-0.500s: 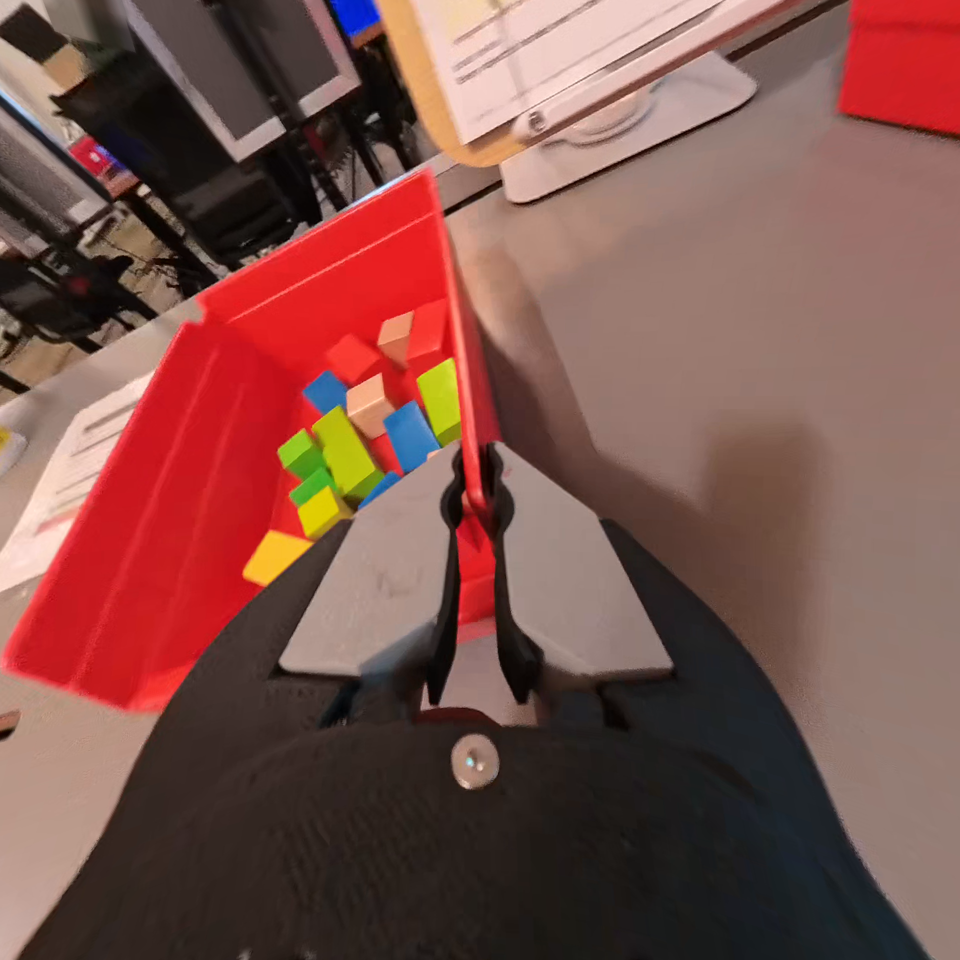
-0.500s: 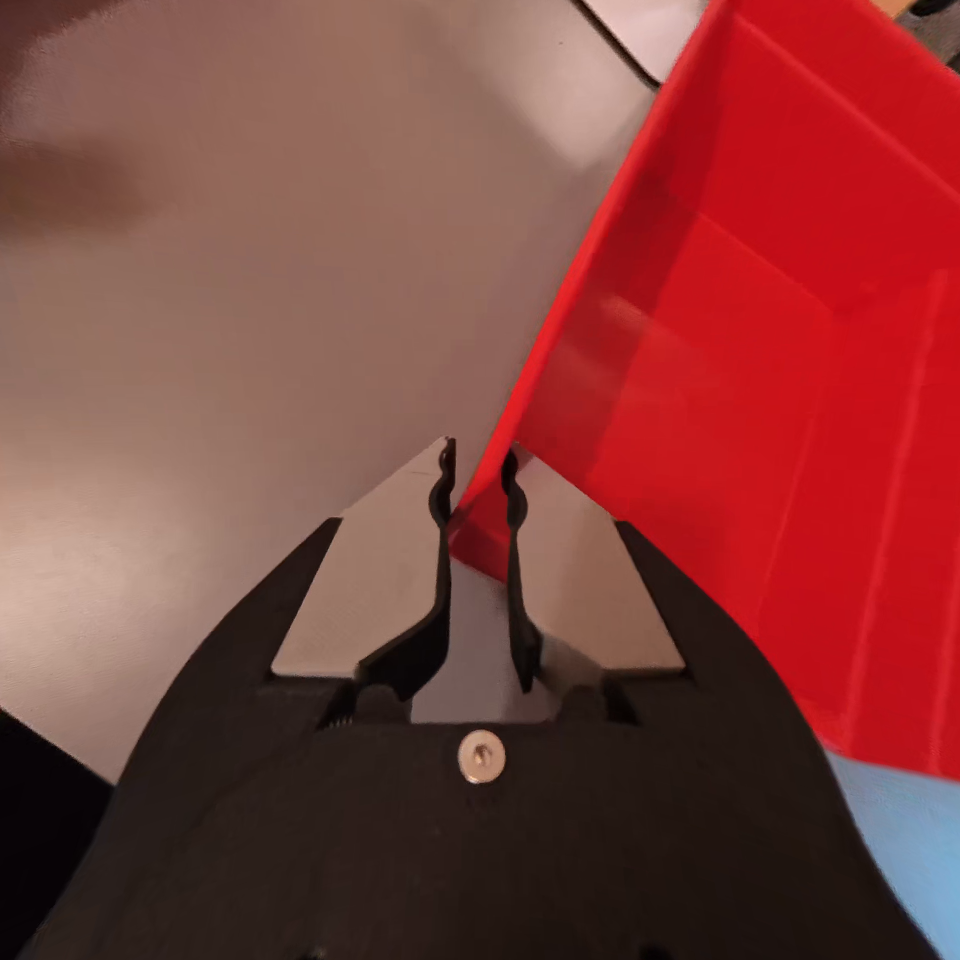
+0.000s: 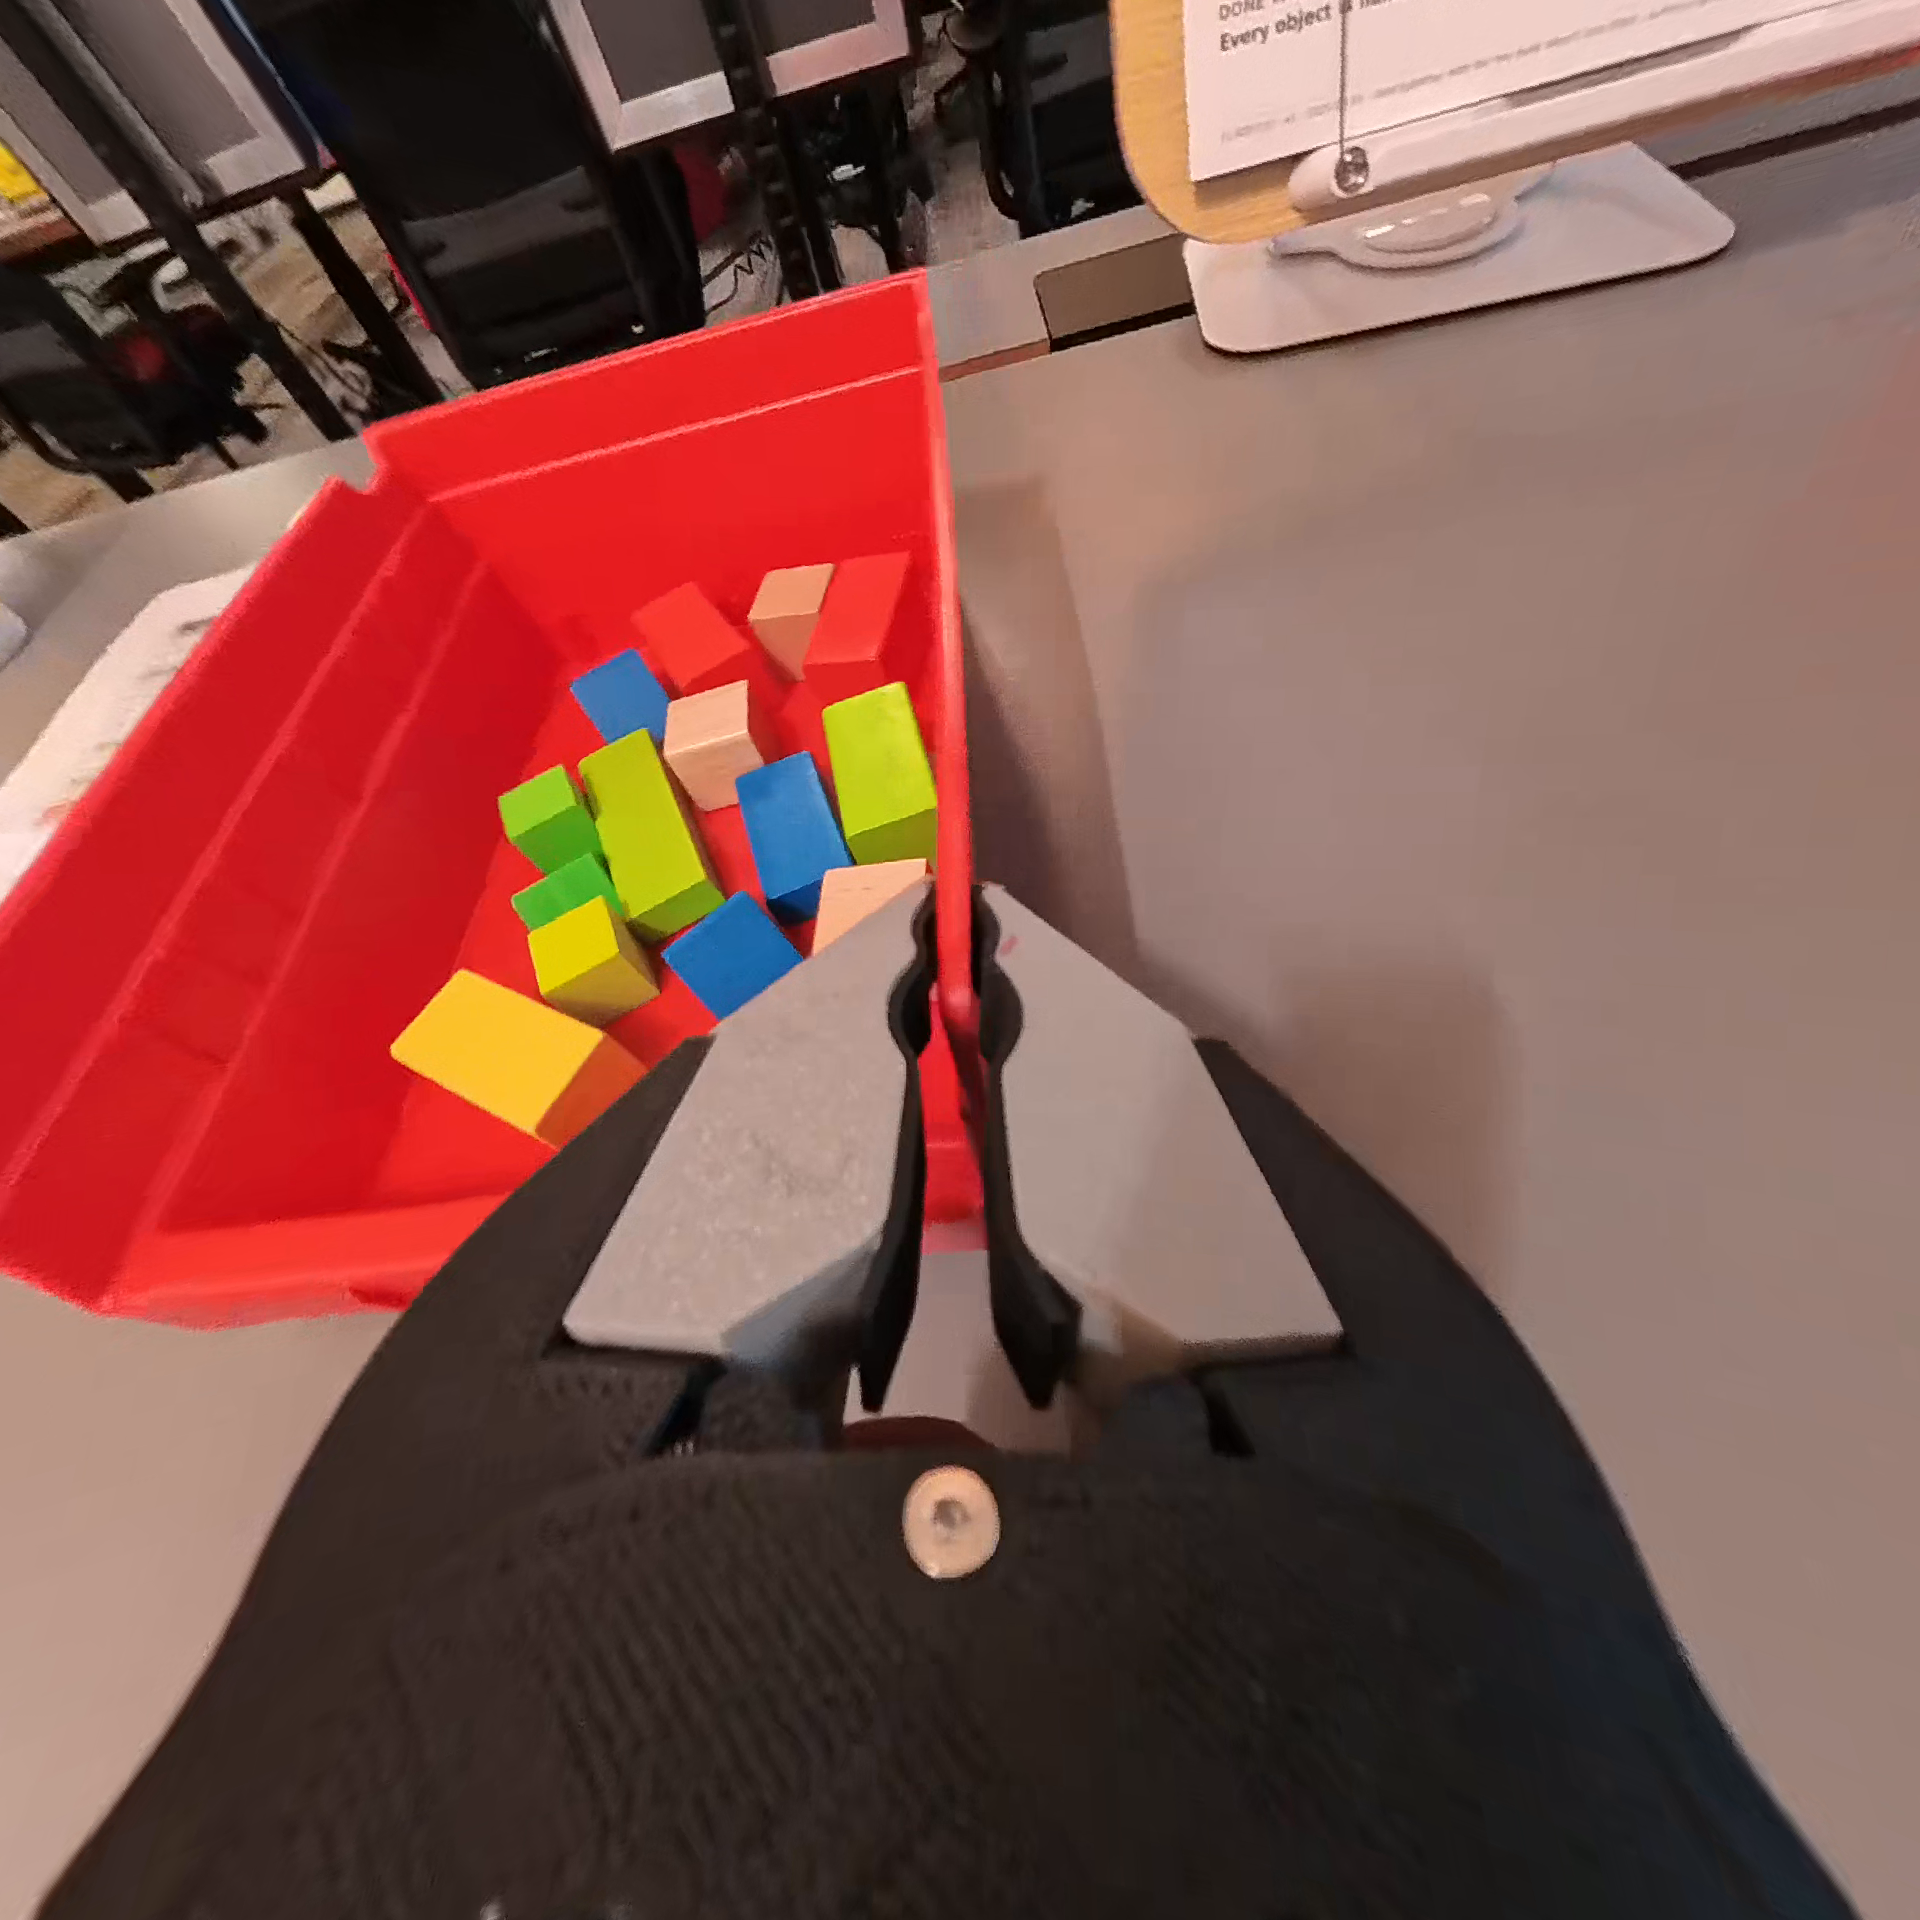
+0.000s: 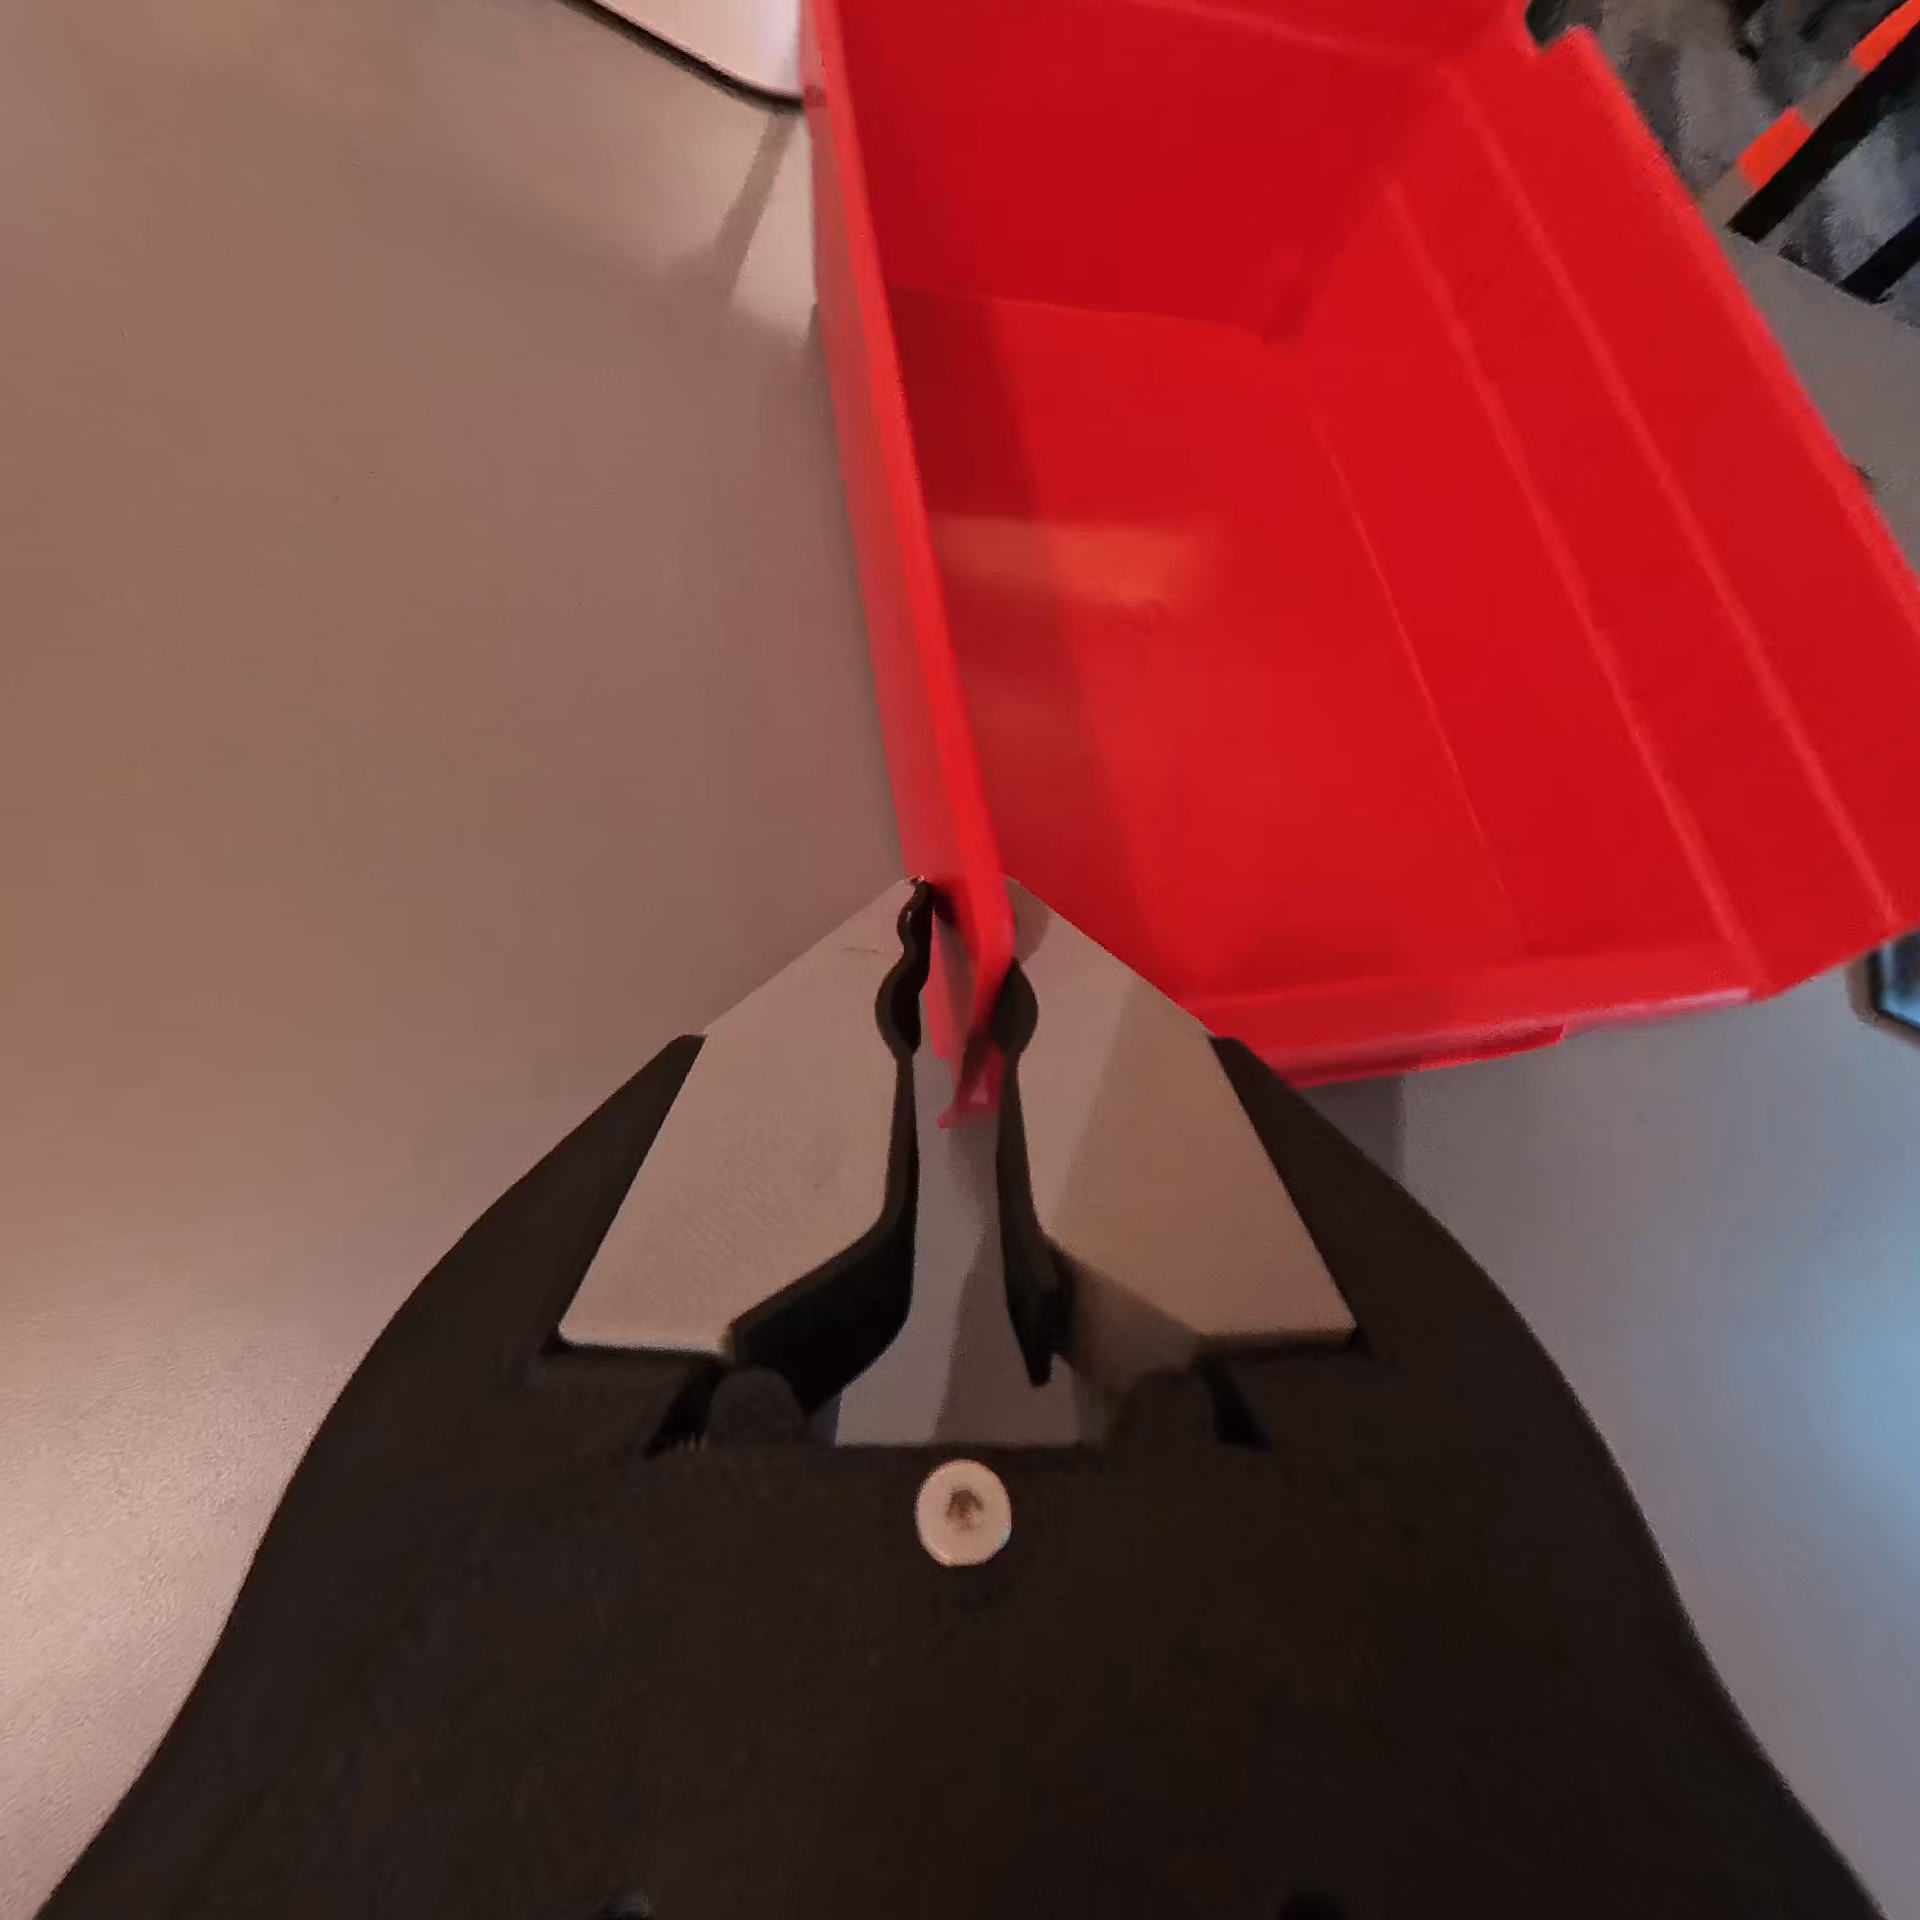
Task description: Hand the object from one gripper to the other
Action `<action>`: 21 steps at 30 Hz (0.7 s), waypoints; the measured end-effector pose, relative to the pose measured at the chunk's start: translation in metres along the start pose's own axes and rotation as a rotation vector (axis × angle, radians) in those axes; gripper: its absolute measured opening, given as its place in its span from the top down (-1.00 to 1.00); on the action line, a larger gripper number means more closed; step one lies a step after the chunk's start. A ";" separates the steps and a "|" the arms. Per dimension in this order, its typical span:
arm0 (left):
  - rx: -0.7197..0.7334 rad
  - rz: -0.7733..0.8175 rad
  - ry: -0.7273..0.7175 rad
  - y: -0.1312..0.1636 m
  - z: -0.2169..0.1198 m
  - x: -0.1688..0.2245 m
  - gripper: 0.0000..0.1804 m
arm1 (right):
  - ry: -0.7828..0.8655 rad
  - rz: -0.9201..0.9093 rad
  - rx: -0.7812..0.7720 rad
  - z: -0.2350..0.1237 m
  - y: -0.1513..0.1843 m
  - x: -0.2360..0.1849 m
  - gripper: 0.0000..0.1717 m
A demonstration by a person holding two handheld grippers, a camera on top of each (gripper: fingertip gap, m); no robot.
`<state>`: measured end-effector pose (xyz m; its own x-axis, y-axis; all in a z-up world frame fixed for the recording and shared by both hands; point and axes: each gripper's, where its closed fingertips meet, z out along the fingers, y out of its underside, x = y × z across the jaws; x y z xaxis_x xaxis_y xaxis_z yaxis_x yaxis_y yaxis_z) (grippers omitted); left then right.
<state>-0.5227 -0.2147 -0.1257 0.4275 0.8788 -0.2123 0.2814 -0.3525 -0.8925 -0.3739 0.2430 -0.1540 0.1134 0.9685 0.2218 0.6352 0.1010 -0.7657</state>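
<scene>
- Left wrist view: the left hand-held gripper [image 3: 951,966] was pinching the thin side wall of a red bin [image 3: 312,831], its pads pressed on either face of the wall near the bin's closest corner.
- The bin sat on the grey worktop [image 3: 1455,831]. Inside it lay loose coloured blocks [image 3: 790,831] in blue, green, yellow, red and bare wood, gathered toward the gripped wall.
- Handling judgement: the blocks were rigid, light and smooth-faced, likely to slip if caught on an edge. A flat pair of opposite faces across a short side looked the best hold.
- A stand with a paper sheet [image 3: 1455,239] stood beyond the bin, well apart from it.
- Right wrist view: the right hand-held gripper [image 4: 961,966] was closed on the wall corner of a second red bin [image 4: 1351,623], one fingertip on each face. That bin showed nothing inside.
- Handling judgement: the bin wall looked thin, stiff plastic that may flex a little under a pinch. A rim hold would tip the bin if lifted.
- Judged from this, no block was held by either gripper, so the handover had not begun.
</scene>
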 end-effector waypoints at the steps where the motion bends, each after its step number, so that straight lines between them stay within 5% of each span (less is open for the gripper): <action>1: -0.004 0.024 0.000 -0.001 0.001 0.004 1.00 | 0.013 -0.004 0.007 -0.002 0.000 -0.002 0.94; 14: 0.010 0.054 0.119 -0.014 0.002 0.036 0.93 | 0.063 0.013 0.120 -0.026 -0.004 0.009 0.97; 18: 0.148 -0.078 0.255 -0.043 -0.024 0.042 0.90 | 0.003 0.025 0.270 -0.060 -0.036 0.005 0.67; 21: 0.225 -0.155 0.304 -0.073 -0.054 0.037 0.58 | -0.104 0.030 0.354 -0.085 -0.064 -0.008 0.47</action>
<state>-0.4813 -0.1739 -0.0470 0.6391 0.7686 0.0285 0.1814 -0.1146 -0.9767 -0.3510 0.2096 -0.0554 0.0383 0.9882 0.1481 0.3270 0.1277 -0.9363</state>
